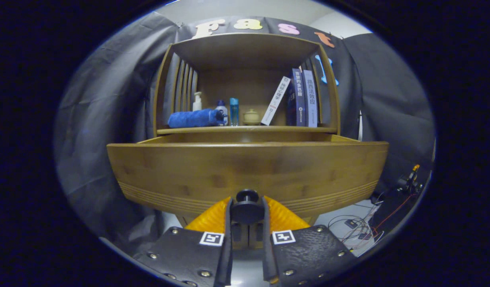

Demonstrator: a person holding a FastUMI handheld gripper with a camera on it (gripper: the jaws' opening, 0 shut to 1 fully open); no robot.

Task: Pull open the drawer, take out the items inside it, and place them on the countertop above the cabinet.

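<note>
Where the bamboo cabinet (245, 79) stands against the dark booth cloth, its drawer (245, 171) sits pulled out toward the camera, front panel broad and slightly bowed by the lens. Drawer contents hidden behind the front panel; cannot tell what lies inside.

Bench (245, 130) above the drawer, left to right: rolled blue towel (195, 118) lying on its side at the left end. Behind it a white pump bottle (197, 101), upright. Just right of the towel's end, a small bottle with a blue cap (221, 108), then a slim blue tube (234, 111), upright. Next a small pale lidded jar (251, 116), near centre. Right of that a white book (275, 100) leaning rightward against two dark books (303, 97) that stand upright beside the cabinet's right wall. Slatted side panels on both walls.

Below: round black knob (247, 206) at the lower middle of the drawer front. Tool (247, 211) closed on the knob, one finger pressed at each side of it, knob seated between the fingertips (228, 211).

Far right, on the floor beyond the cabinet: loose cables (358, 225) and a small stand with an orange part (411, 177), details too small to tell.
</note>
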